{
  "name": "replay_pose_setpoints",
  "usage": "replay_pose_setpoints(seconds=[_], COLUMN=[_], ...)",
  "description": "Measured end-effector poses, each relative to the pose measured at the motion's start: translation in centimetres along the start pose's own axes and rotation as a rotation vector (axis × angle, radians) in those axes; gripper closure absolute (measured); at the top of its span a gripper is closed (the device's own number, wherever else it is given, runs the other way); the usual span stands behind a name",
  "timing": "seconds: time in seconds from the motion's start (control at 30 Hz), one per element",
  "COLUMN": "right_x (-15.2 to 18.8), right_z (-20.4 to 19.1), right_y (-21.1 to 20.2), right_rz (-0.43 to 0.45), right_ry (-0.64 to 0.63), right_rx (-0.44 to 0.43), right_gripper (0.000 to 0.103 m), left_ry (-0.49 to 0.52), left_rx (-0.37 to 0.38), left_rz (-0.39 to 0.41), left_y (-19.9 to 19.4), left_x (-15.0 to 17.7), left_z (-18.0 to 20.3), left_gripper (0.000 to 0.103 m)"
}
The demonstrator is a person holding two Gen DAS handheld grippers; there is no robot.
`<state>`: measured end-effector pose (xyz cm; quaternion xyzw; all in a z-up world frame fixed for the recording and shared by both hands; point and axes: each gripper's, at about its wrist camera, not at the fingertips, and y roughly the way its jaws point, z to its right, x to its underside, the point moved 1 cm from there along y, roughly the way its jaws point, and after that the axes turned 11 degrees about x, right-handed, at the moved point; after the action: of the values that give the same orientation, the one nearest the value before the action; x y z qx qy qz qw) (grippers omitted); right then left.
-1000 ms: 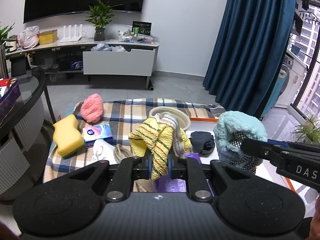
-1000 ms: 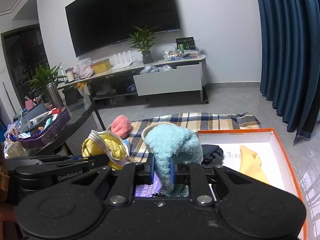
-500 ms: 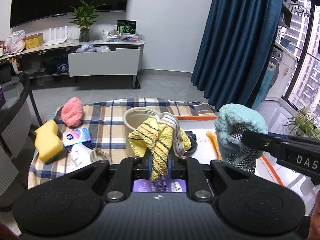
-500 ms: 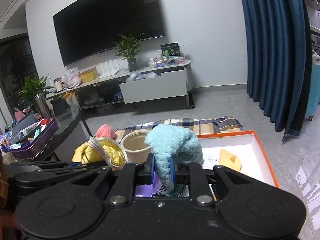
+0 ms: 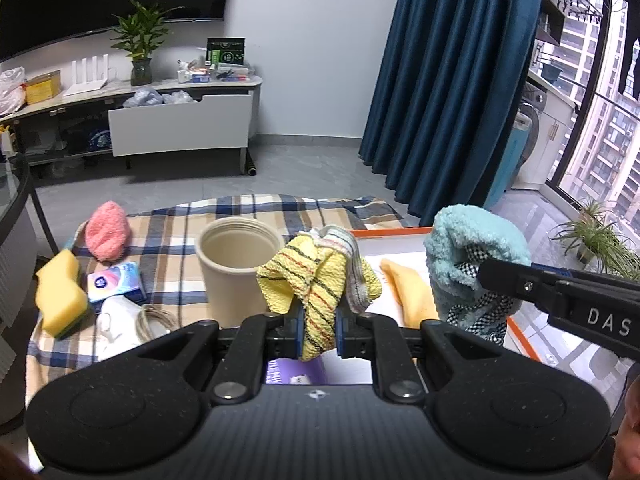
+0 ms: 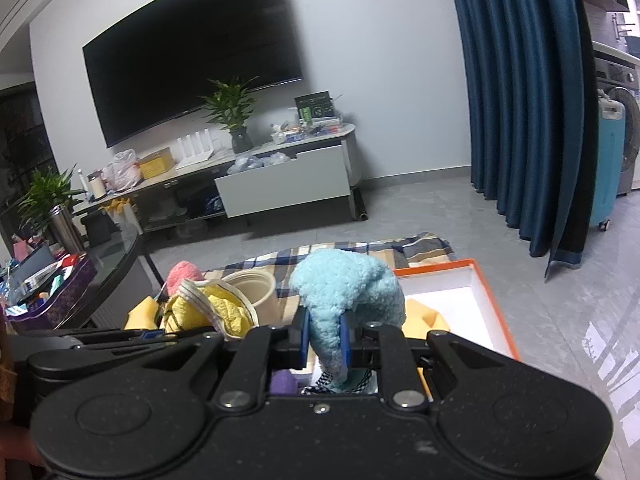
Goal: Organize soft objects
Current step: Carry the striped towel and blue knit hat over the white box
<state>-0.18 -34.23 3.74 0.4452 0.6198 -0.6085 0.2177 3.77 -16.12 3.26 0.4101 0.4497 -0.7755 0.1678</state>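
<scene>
left gripper (image 5: 318, 330) jaws clenched on yellow striped cloth (image 5: 316, 280), aloft beside cream pot (image 5: 239, 266) | right gripper (image 6: 326, 338) jaws clenched on fluffy blue sock (image 6: 348, 292), above orange-rimmed box (image 6: 496, 312) | advice: lower each well inside its container before letting go, so no fabric drapes over a rim

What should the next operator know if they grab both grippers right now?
Left gripper: shut on the yellow striped knit cloth, held in the air.
Right gripper: shut on the fluffy light-blue towel, also lifted.
Done: a plain yellow cloth lies in the orange-rimmed white box.
Left: the pink fluffy cloth and yellow sponge sit on the plaid blanket by the cream round pot.
</scene>
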Motion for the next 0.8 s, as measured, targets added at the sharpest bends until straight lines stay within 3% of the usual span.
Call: replay_pose_setpoints(seconds=[0.8], right_x=[-0.4], right_z=[5.5], right_y=[1.3], right_rz=[0.001], right_ry=[0.075], right_rx=[0.098], right_gripper=[0.084], left_ry=[0.029], left_rx=[0.077], left_rz=[-0.064], left_y=[4.8], left_x=[-0.7], left_z=[3.7], left_gripper=[0.087])
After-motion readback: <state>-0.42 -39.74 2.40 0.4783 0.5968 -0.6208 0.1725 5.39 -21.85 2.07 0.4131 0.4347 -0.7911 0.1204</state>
